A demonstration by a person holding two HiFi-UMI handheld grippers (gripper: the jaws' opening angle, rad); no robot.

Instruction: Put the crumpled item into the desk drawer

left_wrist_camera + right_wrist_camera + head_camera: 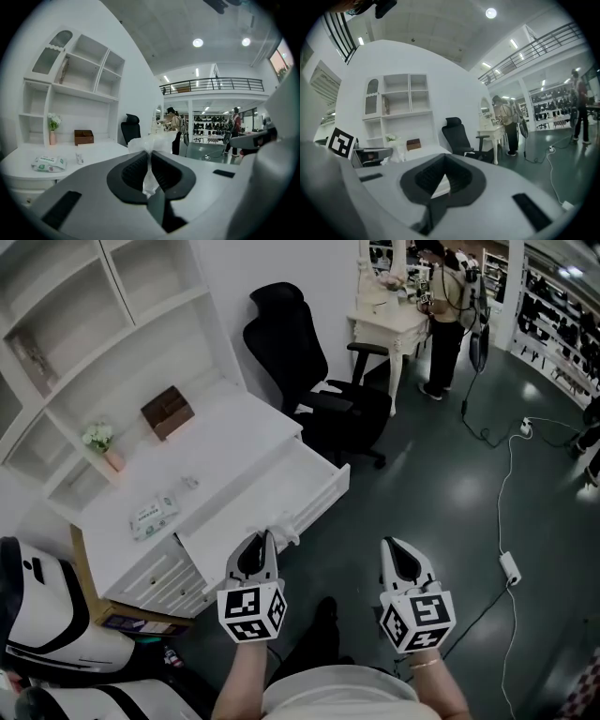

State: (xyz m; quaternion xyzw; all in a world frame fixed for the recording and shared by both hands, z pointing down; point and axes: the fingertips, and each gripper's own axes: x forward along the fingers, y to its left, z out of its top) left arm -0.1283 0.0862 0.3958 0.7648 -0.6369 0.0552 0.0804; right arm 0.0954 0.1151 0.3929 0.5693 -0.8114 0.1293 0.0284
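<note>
Clamped shut in the left gripper (266, 536) jaws, right at the open drawer's (281, 486) near corner: the crumpled item (285, 532), a wad of clear film bulging past the tips. Right of the drawer, over the floor (469, 493): right gripper (393, 543), jaws closed on nothing. Beyond the drawer on the bench (225, 442): wipes pack (153, 516), brown box (168, 412), flowers (97, 436); farther right of it, chair (319, 381), then a person (448, 306) at a dresser (389, 329).
</note>
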